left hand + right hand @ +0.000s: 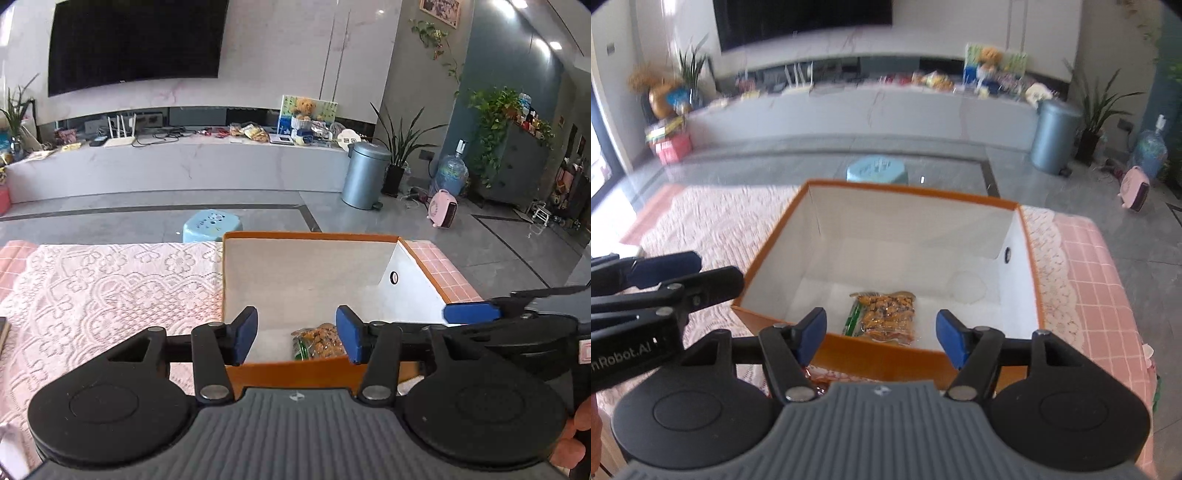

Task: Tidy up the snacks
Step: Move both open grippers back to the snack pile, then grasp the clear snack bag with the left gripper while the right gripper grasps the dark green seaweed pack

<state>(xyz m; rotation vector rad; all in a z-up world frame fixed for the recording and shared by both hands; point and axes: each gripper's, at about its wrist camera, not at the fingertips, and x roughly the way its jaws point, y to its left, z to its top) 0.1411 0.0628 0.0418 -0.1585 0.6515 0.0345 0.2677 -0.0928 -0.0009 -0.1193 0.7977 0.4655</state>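
Snack packet [886,314] flat on floor of orange box [912,192], near its front wall. Left gripper [297,334] and right gripper [882,338] both open, empty, above that wall.

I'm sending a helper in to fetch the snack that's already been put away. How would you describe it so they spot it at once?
Find the table with the pink lace cloth; on it stands an open orange cardboard box with white inner walls. On the box floor, near its front wall, lies a clear plastic packet of orange-brown snack pieces with a green strip along one edge. It is the only item lying inside the box.
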